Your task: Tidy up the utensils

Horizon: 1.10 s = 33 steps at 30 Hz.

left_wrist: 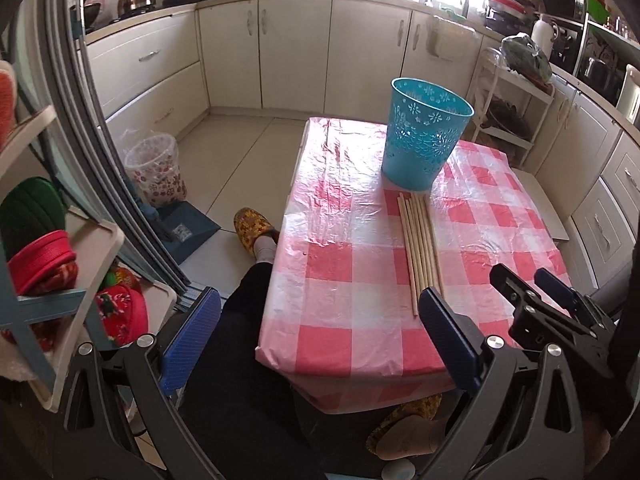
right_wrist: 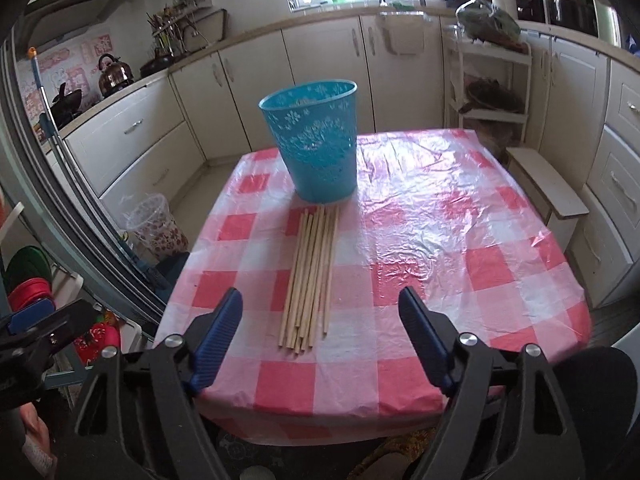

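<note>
While both grippers hang back over the near edge of the bench (right_wrist: 440, 208), nothing has been picked up yet. The chopsticks (right_wrist: 310, 276) lie flat in a loose bundle on the checked cloth, their far ends just short of the blue basket (right_wrist: 316, 144), which stands upright toward the far side. The right gripper (right_wrist: 320, 332) hovers close behind the bundle's near ends, jaws spread wide and empty, with the bundle roughly centred between them. The left gripper (left_wrist: 316, 340) sits further to the left, partly off the bench, its jaws likewise wide open and holding nothing; its right finger overlaps the sticks' near ends in that view, though whether it touches them is hard to tell.

By the look of it, the task is at its start: the approach to a first grasp. The next move likely calls for the right gripper to drop low, close on one or a few sticks near their ends, then tip them upright into the basket.
</note>
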{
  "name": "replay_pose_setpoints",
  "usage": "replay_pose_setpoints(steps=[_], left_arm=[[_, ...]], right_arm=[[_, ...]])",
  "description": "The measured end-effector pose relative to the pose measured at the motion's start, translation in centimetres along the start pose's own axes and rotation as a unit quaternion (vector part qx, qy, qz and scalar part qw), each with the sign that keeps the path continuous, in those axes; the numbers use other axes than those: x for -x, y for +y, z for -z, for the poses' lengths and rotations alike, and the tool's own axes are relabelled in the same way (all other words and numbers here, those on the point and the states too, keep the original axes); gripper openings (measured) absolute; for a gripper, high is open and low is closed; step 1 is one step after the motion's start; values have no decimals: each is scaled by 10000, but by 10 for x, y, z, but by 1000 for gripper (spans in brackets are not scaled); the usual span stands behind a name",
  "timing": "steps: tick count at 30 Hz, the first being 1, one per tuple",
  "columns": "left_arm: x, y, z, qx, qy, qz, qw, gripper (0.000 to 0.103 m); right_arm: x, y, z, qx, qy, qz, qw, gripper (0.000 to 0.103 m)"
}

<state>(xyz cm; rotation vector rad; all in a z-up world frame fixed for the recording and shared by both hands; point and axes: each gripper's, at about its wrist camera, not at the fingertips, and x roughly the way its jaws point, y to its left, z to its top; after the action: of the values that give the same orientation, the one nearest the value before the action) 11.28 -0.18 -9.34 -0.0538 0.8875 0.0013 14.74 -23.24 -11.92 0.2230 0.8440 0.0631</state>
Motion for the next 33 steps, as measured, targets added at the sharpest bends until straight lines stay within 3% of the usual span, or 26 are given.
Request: replay_pose_setpoints(steps=[10, 18, 25, 33], left_arm=[[-91, -14, -24, 154, 537, 167, 9983, 95], [-139, -34, -39, 62, 750, 237, 9969, 95], [-183, -68, -49, -198, 928, 341, 9949, 94], [-227, -85, -57, -275, 1174, 216, 9925, 84]], right_arm=[[-118, 2, -39, -119, 509, -273, 9983, 28], [-157, -1, -50, 203, 720, -52, 9972, 9], [-152, -24, -50, 465, 888, 24, 9950, 6], [-145, -48, -51, 304, 833, -31, 9961, 6]])
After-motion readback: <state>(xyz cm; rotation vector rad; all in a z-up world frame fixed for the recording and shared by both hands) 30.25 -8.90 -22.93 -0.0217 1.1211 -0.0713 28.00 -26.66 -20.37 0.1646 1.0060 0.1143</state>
